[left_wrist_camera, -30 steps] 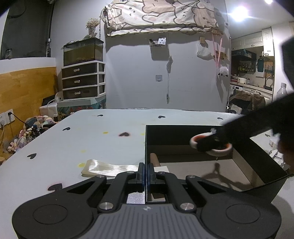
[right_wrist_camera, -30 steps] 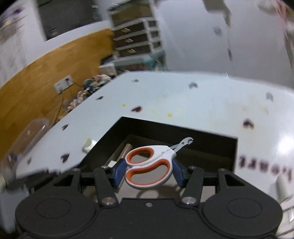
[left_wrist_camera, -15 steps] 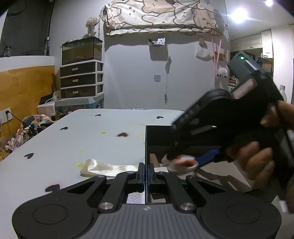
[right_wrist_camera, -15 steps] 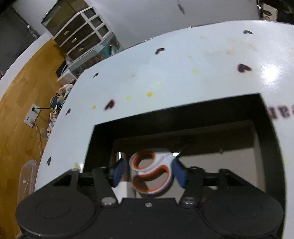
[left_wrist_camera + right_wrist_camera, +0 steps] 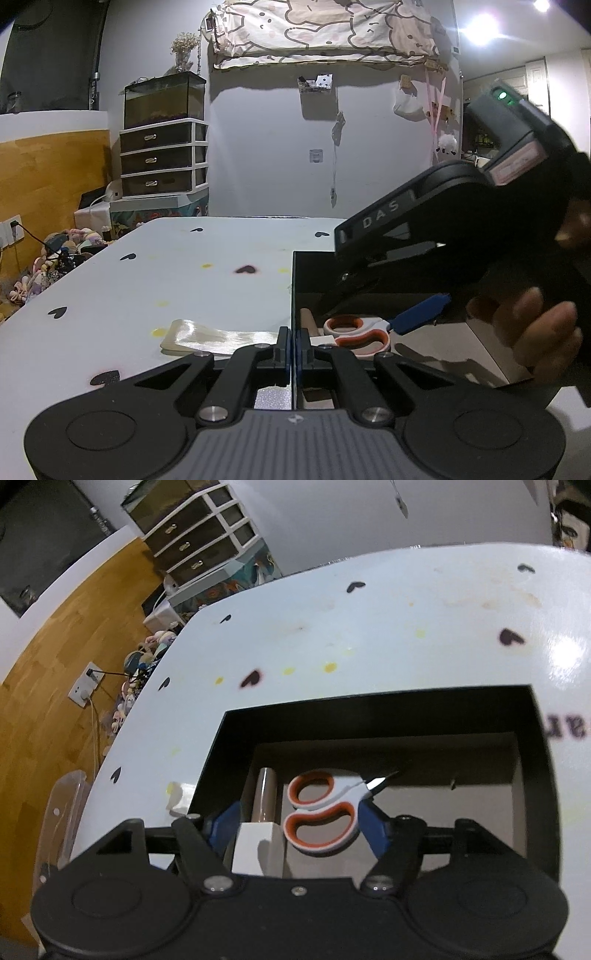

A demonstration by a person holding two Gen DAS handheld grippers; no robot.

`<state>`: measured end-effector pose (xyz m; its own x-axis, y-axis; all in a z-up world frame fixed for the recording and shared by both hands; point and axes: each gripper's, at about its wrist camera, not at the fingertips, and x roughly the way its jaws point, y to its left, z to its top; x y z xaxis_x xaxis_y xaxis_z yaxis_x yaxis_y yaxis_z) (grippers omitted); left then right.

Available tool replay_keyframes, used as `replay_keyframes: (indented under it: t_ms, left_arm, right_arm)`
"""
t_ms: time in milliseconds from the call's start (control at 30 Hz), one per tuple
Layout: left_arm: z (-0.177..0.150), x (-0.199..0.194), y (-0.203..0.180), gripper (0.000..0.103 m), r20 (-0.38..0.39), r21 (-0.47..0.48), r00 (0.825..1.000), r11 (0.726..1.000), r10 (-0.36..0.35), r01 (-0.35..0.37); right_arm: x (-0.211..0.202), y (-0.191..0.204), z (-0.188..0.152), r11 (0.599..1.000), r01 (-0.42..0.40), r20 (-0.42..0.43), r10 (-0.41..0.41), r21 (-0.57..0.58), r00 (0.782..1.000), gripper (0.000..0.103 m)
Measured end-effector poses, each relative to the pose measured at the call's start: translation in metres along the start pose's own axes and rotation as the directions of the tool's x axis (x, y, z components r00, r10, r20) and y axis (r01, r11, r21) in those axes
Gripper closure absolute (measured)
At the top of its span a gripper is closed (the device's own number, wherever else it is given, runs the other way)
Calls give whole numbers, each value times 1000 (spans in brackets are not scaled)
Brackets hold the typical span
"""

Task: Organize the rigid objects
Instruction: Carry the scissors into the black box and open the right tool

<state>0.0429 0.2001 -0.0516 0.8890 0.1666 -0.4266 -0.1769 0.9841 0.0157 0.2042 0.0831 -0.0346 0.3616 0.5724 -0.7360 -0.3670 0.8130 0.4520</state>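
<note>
Right claw (image 5: pixel 295 821) hangs inside the black box (image 5: pixel 413 705), its blue fingers spread wide with the scissors (image 5: pixel 321 816) lying between them. The right finger looks close against the handle edge while the left finger stands well off it, so the grip reads as let go; whether the right finger truly touches I cannot tell. The scissors rest on the box floor near the box's left wall, orange-lined loops toward the claw, blade tip pointing toward the box's far wall. Just beside them, closer to that left wall, lie a brown cylinder (image 5: pixel 265 794) and a white block (image 5: pixel 256 845).

Left claw (image 5: pixel 293 349) has its fingers pressed together on the upright edge of the box's left wall, seemingly steadying it. Outside that wall a shiny folded film strip (image 5: pixel 218 338) lies on the white bench (image 5: pixel 147 295).

Judging from this, the placing step is nearly finished and the risk sits in the withdrawal. If the right claw lifts at a slant, the near finger could catch a handle loop and drag the scissors back up or flip them onto the cylinder. A sideways pull might also knock the white block. Should the left claw release early, the light box could shift on the slick bench.
</note>
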Motion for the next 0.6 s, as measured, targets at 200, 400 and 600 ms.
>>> replay_keyframes:
  t_ms: [200, 400, 600]
  left_arm:
    - [1, 1, 1, 101, 2, -12, 1000, 1000, -2, 2]
    - [1, 1, 1, 101, -1, -15, 1000, 1000, -1, 1]
    - [0, 2, 1, 101, -3, -24, 1000, 1000, 5, -5]
  right_arm:
    - [-19, -3, -5, 999, 15, 27, -14, -35, 1000, 22]
    - [-43, -11, -12, 999, 27, 81, -23, -43, 996, 11]
    - [-68, -15, -23, 996, 37, 142, -25, -81, 990, 7]
